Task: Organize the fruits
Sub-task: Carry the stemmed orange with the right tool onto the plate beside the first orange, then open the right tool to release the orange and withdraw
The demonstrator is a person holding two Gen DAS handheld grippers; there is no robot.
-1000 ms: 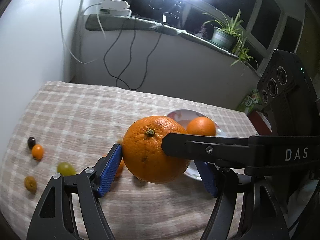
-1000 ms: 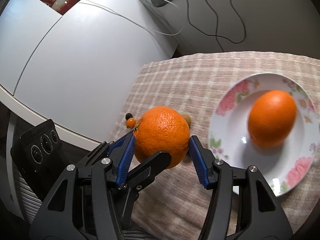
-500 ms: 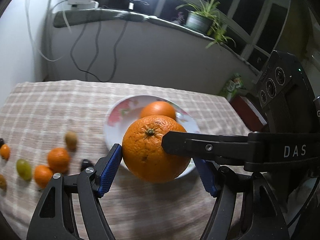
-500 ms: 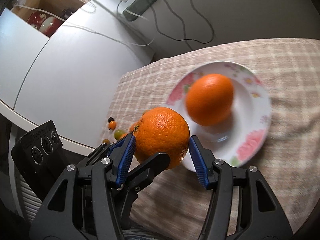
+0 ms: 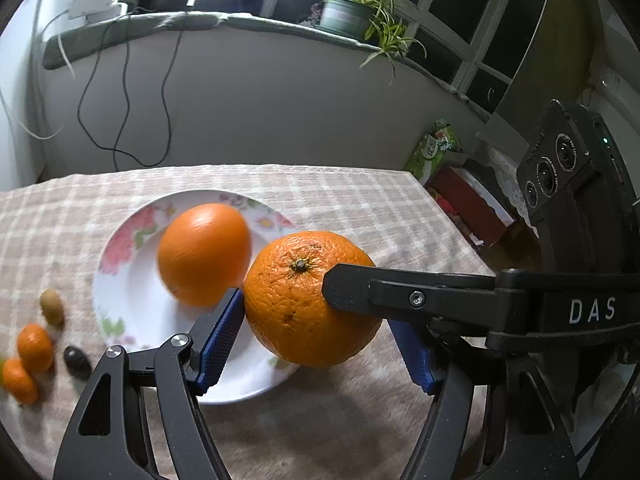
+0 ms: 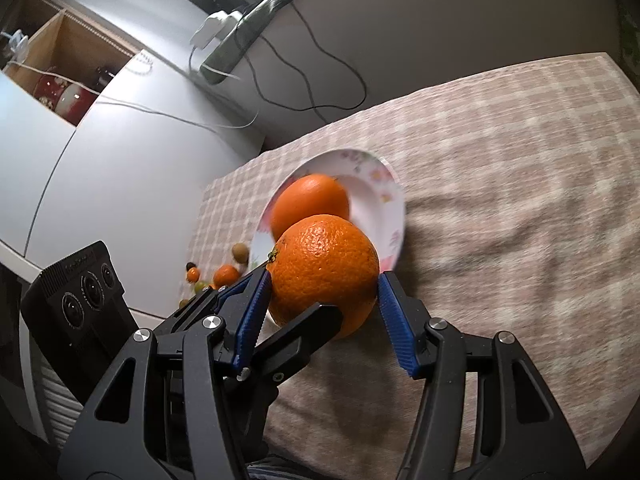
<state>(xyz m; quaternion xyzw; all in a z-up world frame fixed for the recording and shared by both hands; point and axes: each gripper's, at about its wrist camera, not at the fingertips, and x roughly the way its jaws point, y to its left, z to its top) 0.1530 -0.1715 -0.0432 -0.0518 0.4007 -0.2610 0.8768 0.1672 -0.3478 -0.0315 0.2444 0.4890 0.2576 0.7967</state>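
Observation:
A large orange (image 5: pixel 310 298) is held in the air between both grippers, just above the near right rim of a floral white plate (image 5: pixel 120 300). My left gripper (image 5: pixel 316 344) is shut on it, and so is my right gripper (image 6: pixel 320 292), whose finger crosses the left wrist view (image 5: pixel 400 292). The orange also shows in the right wrist view (image 6: pixel 324 268). A second orange (image 5: pixel 204 252) lies on the plate, seen too in the right wrist view (image 6: pixel 310 200) on the plate (image 6: pixel 388 196).
Small fruits lie on the checked tablecloth left of the plate: two small oranges (image 5: pixel 34 348), a green-brown one (image 5: pixel 52 306), a dark one (image 5: pixel 78 360). The table's right edge drops to boxes (image 5: pixel 472 204) on the floor. A wall with cables stands behind.
Both grippers have carried the held orange to the right, from over the small fruits to the plate's near right rim. The plate and its orange now sit left of the held orange.

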